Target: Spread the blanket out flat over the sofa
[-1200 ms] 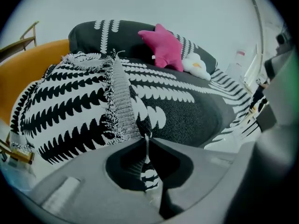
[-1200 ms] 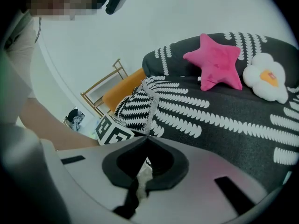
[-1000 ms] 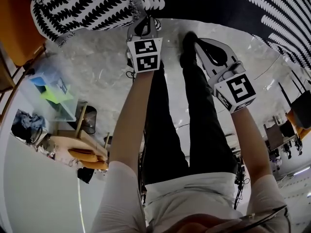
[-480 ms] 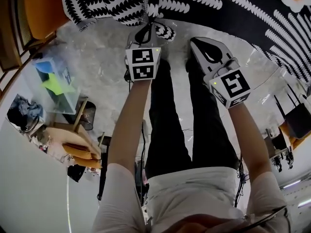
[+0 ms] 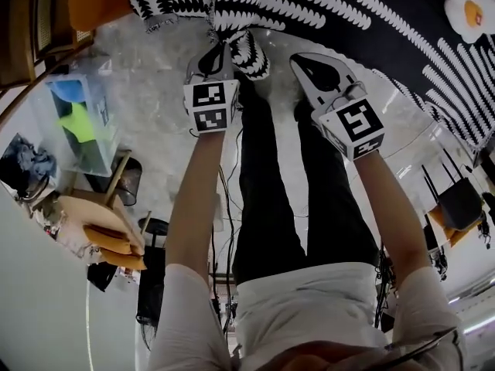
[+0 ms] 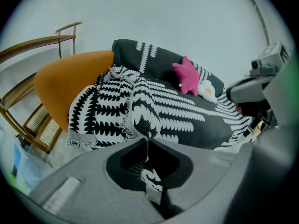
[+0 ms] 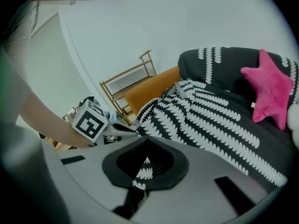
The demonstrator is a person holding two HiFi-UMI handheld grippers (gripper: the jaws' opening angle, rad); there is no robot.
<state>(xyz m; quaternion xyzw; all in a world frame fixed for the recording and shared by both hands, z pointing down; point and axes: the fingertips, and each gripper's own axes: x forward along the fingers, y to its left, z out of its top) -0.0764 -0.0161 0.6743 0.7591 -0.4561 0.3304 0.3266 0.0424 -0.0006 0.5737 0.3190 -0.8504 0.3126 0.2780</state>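
Head view: the left gripper [image 5: 219, 46] and right gripper [image 5: 300, 60] meet the soft black-and-white leaf-patterned blanket [image 5: 348, 10].
Left gripper view: jaws clenched on a fold, with the blanket bunched against a rounded orange chair [image 6: 65, 85].
Right gripper view: jaws clamp a narrow strip; a plush pink star cushion [image 7: 271, 90] lies on the blanket.

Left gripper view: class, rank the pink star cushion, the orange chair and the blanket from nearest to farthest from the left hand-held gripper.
1. Blanket: pinched by the left hand-held gripper itself.
2. Orange chair: off to the left, beside the bunched blanket.
3. Pink star cushion: upper right, at the far back.
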